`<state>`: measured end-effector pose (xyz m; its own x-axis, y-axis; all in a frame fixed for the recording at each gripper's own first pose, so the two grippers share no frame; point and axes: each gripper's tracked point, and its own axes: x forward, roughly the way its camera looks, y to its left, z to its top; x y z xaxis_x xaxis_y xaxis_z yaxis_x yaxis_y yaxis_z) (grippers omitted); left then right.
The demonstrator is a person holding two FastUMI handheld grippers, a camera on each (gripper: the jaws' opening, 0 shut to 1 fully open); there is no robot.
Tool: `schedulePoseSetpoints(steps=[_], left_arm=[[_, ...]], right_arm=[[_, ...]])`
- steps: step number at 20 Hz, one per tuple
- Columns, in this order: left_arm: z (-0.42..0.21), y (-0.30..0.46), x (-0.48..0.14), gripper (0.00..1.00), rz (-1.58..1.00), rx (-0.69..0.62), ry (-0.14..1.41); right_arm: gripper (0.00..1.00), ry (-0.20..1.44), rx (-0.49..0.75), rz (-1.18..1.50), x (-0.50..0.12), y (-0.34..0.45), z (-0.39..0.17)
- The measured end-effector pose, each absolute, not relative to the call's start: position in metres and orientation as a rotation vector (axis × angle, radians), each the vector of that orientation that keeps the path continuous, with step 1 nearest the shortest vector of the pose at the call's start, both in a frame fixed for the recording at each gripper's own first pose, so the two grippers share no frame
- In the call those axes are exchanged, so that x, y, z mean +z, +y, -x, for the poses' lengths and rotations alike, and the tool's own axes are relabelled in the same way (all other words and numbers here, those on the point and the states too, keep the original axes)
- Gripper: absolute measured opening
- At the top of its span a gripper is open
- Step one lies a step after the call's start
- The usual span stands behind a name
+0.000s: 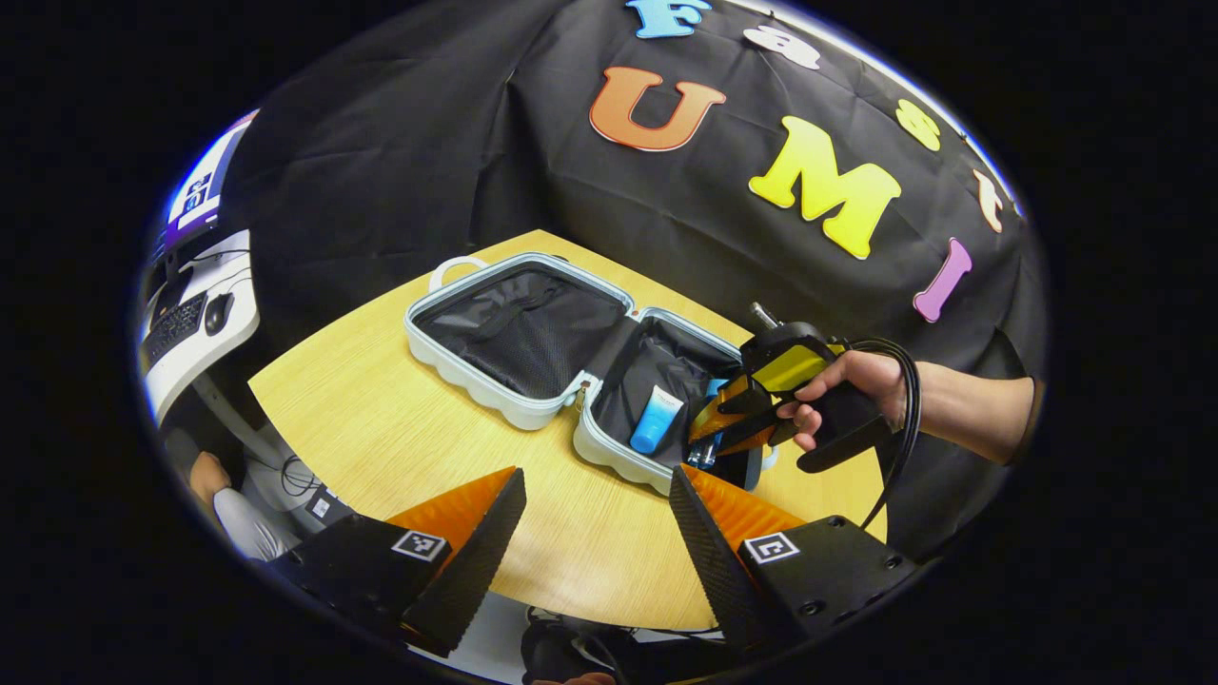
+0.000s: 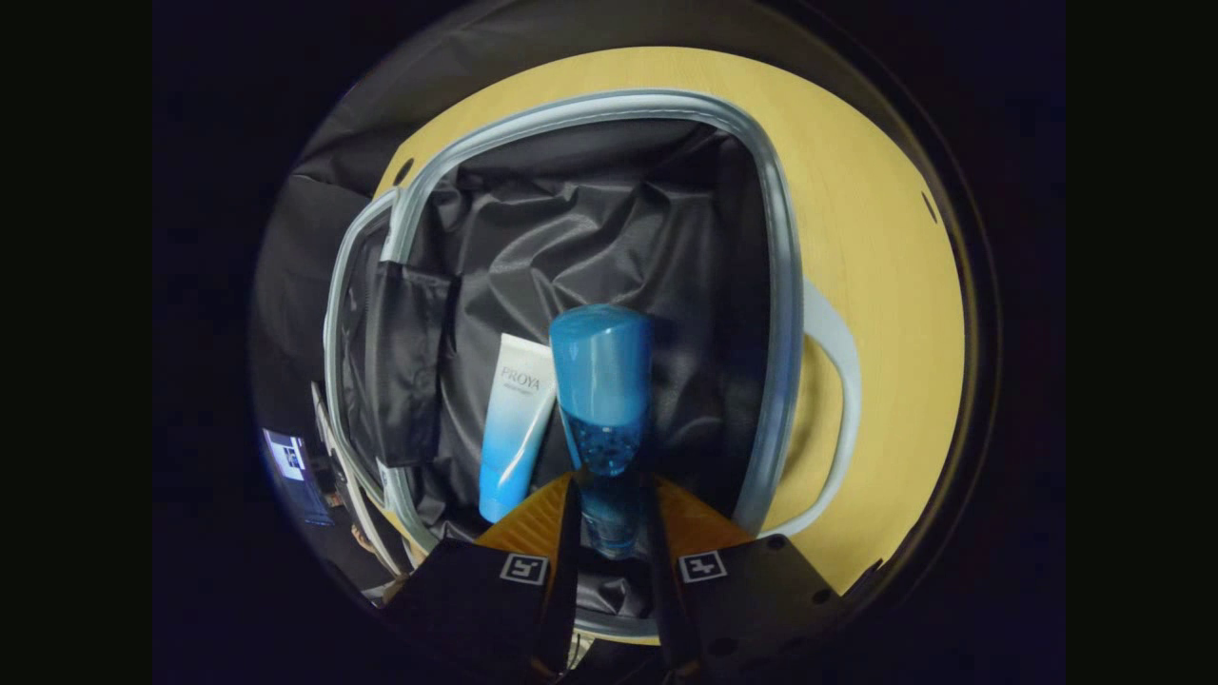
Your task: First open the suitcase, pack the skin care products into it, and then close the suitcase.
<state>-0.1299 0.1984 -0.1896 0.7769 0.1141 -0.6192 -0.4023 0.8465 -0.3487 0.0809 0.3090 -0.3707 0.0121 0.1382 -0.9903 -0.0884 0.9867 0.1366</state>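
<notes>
Suitcase [image 1: 519,347] open; right gripper [image 2: 609,518] clamps bottle [image 2: 601,390] beside tube [image 2: 514,428]

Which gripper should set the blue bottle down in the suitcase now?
Right. The right gripper already clamps the blue bottle over the suitcase lining, beside the tube. The left gripper hangs open and empty above the table.

open suitcase [image 1: 519,338], blue tube [image 1: 657,420] inside
</notes>
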Motion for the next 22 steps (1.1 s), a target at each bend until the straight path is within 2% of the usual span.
schedulePoseSetpoints(steps=[8,12,15,17,22], left_arm=[[0.122,0.197,-0.188,0.98,0.479,0.250,0.610],[0.111,0.214,-0.187,0.98,0.482,0.197,0.586],[0.096,0.271,-0.193,0.98,0.502,0.197,0.585],[0.085,0.314,-0.195,0.97,0.467,0.183,0.607],[0.041,0.401,-0.211,0.96,0.406,0.099,0.654]], right_arm=[[0.41,1.483,0.184,-0.048,-0.351,0.309,-0.078],[0.47,1.427,0.216,-0.077,-0.316,0.299,-0.065],[0.57,1.295,0.369,-0.015,-0.271,0.288,-0.048],[0.59,1.210,0.432,0.025,-0.244,0.265,-0.033],[0.61,1.089,0.435,0.046,-0.209,0.193,0.001]])
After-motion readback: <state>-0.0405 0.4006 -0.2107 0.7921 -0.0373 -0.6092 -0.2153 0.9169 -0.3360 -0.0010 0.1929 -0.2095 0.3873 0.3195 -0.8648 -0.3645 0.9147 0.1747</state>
